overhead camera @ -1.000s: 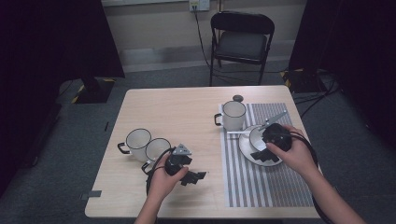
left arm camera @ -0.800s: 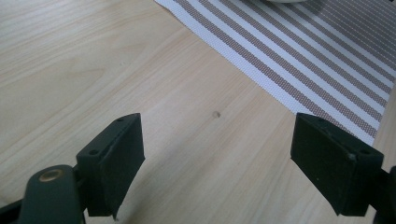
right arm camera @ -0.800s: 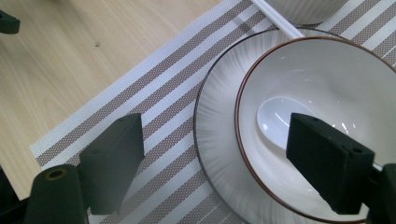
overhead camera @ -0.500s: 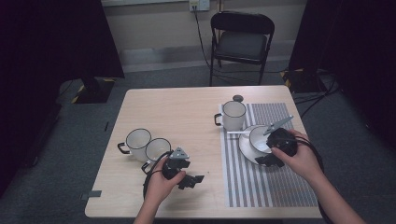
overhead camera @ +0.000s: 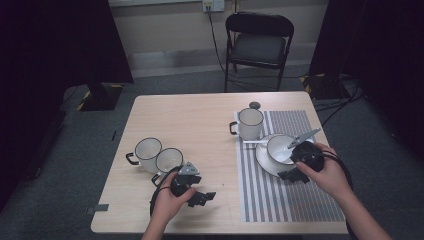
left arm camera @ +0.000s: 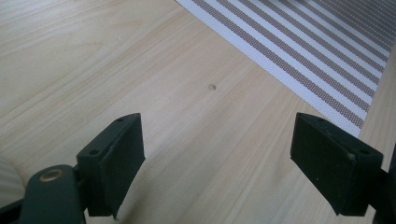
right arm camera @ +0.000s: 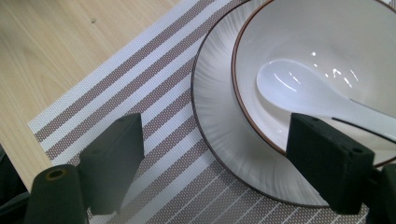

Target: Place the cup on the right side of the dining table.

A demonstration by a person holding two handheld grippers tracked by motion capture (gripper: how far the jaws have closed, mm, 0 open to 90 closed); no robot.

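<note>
My left gripper (overhead camera: pixel 201 197) rests low over bare wood at the table's (overhead camera: pixel 200 120) near left, jaws open and empty; in the left gripper view (left arm camera: pixel 217 140) only wood lies between them. My right gripper (overhead camera: pixel 292 176) hovers open at the near edge of a white plate (overhead camera: pixel 265 162) holding a white bowl (overhead camera: pixel 277 147). A white spoon (right arm camera: pixel 299 88) lies in the bowl (right arm camera: pixel 327 42). The open jaws (right arm camera: pixel 215 140) straddle the plate rim (right arm camera: pixel 210 107) and touch nothing.
A striped placemat (overhead camera: pixel 290 200) covers the table's right side, its corner visible (left arm camera: pixel 317 51) ahead of the left gripper. A white mug (overhead camera: pixel 248 123) stands behind the bowl, a small dark disc (overhead camera: pixel 254 105) beyond it. Two white mugs (overhead camera: pixel 147 150) (overhead camera: pixel 169 160) sit left. A chair (overhead camera: pixel 258 47) stands behind.
My right gripper has drawn slightly right and toward the near edge, off the bowl. The left gripper has shifted a little toward the near edge.
</note>
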